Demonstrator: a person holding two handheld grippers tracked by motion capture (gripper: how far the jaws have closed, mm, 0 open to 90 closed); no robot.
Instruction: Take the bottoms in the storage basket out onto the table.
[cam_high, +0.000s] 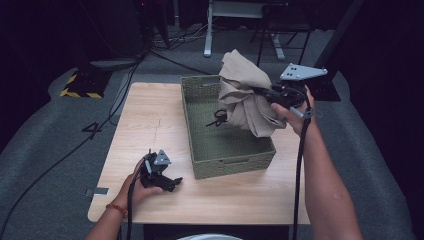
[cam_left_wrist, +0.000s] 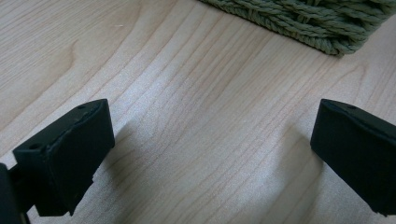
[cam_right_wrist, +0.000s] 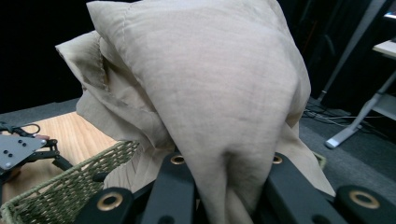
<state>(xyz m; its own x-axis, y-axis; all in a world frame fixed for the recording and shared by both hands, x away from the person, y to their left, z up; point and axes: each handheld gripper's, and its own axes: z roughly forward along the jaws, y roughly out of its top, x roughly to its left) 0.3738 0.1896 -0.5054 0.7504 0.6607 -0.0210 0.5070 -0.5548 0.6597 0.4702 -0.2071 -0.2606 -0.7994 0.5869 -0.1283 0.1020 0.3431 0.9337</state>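
A bunched beige cloth hangs above the far right part of a green woven basket. My right gripper is shut on it, held up over the basket's right side. In the right gripper view the cloth drapes over and between my jaws, and the basket's rim lies below at the left. A small black item lies on the basket's floor. My left gripper rests on the wooden table near the basket's front left corner. It is open, with bare wood between its fingers.
The basket's corner shows just beyond my left jaws. Cables run over the grey floor at the left. A desk frame stands behind the table. A black stand base sits past the table's far right corner.
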